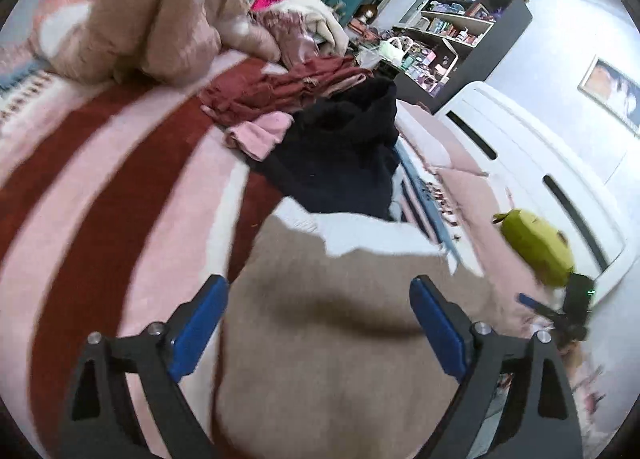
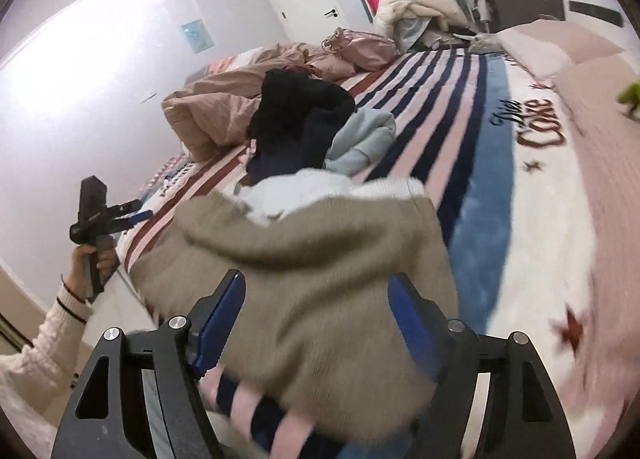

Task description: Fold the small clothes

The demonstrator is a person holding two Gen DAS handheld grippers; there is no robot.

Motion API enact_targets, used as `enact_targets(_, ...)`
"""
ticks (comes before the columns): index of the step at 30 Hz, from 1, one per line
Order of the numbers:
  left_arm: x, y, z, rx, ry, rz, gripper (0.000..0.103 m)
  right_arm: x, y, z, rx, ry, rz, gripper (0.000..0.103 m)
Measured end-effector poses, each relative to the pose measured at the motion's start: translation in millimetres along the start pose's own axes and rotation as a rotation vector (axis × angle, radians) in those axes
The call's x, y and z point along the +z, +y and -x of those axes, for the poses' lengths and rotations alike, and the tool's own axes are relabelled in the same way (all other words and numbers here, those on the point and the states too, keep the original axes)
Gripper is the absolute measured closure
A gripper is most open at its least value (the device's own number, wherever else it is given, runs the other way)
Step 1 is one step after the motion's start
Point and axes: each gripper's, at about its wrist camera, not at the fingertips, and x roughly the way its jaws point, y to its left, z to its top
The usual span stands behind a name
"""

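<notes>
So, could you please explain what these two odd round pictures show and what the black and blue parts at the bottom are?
Each picture comes from a fisheye camera on a hand-held gripper, looking along its two blue-padded fingers. One shows the left gripper, the other the right gripper; the right view also catches the person's left hand holding its tool. Both hover over a beige knitted sweater with a white collar on the striped pink bedspread. Behind it lie a dark navy garment and a pale blue garment. Both pairs of fingers stand open, holding nothing.
</notes>
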Motion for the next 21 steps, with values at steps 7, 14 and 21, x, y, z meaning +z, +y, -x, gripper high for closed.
enact_targets(7, 21.4, 8.6, -76.0, 0.046, 0.193, -0.016, 0.013, 50.5, -21.9, -90.6, -0.052, 0.185, 0.085, 0.028)
enact_targets(14, 8.3, 16.5, -105.5, 0.002, 0.266, 0.002, 0.013, 49.1, -48.8, -146.7, 0.046, 0.388, -0.002, 0.031)
enact_targets(21, 9.9, 6.6, -105.4, 0.003, 0.230, -0.028, 0.039, 37.6, -27.0, -113.6, -0.006, 0.248, 0.139, 0.086)
